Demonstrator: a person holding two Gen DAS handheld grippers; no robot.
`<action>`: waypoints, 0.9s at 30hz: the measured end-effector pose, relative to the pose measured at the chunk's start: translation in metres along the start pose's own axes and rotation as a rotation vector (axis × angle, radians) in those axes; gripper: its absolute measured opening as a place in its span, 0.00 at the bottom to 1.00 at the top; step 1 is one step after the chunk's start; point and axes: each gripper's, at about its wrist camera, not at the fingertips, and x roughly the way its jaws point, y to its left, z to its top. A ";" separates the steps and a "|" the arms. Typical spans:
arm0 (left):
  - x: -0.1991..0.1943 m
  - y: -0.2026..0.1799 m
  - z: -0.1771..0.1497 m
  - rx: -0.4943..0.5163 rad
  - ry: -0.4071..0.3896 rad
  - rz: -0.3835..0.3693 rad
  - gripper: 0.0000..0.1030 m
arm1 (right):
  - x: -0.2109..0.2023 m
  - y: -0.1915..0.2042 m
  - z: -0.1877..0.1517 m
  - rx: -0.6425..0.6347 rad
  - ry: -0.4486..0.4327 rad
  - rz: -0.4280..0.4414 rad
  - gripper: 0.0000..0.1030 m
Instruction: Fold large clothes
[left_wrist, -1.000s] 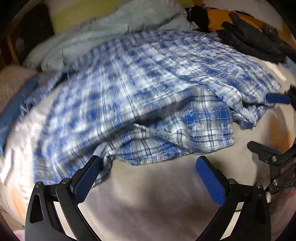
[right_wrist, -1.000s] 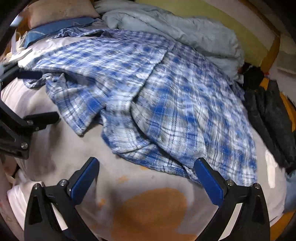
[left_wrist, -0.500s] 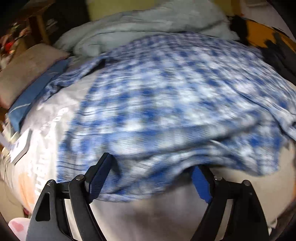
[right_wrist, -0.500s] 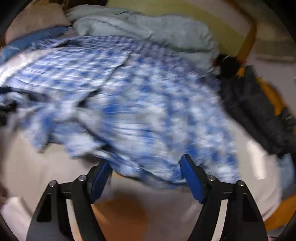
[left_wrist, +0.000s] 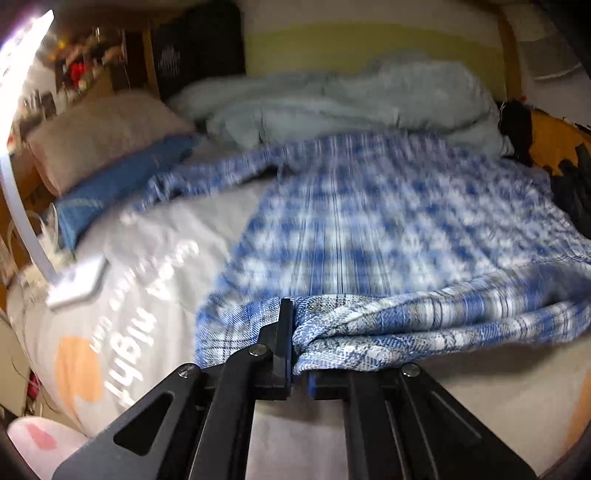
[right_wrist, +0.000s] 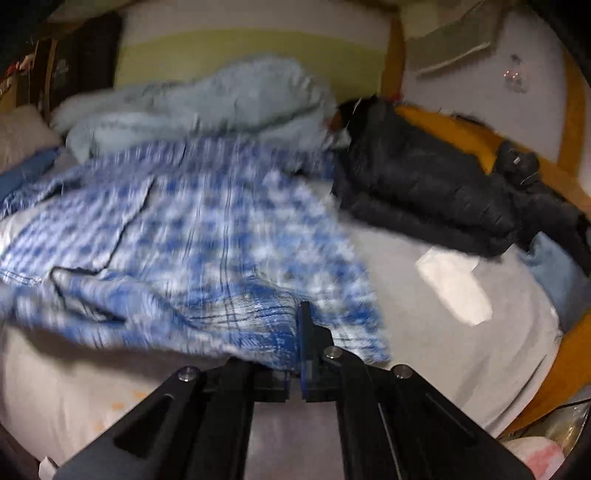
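**Both claws closed on the near hem of the shirt**

Lay spread over the grey bed cover (left_wrist: 155, 266): the blue plaid shirt (left_wrist: 369, 229), collar end toward the far pale blue blanket (left_wrist: 332, 99), near hem bunched and raised a little off the cover. Was pinched at that hem by the left claw (left_wrist: 293, 332), shut tight on a fold of the cloth. Was pinched at the other corner of the same hem by the right claw (right_wrist: 300, 332), also shut on the fabric. A second earlier stood wide open, both of them, above the hem with nothing gripped; closed since then and lifted the edge. Meant, probably, that the grasp was done and the first fold could begin: carry the hem away toward the collar. Beside the shirt, on the right, a dark jacket (right_wrist: 424, 188); on the left, a beige pillow (left_wrist: 103, 133). Much blur in the cloth, so fine creases could not be read.
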 end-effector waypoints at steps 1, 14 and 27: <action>-0.006 0.000 0.002 -0.003 -0.028 -0.002 0.05 | -0.007 -0.001 0.001 0.005 -0.030 -0.011 0.02; -0.080 0.044 0.017 -0.125 -0.343 0.009 0.04 | -0.079 0.003 0.024 0.039 -0.439 -0.006 0.01; -0.024 0.041 0.047 -0.052 -0.048 -0.068 0.04 | -0.049 0.015 0.043 -0.003 -0.289 0.042 0.01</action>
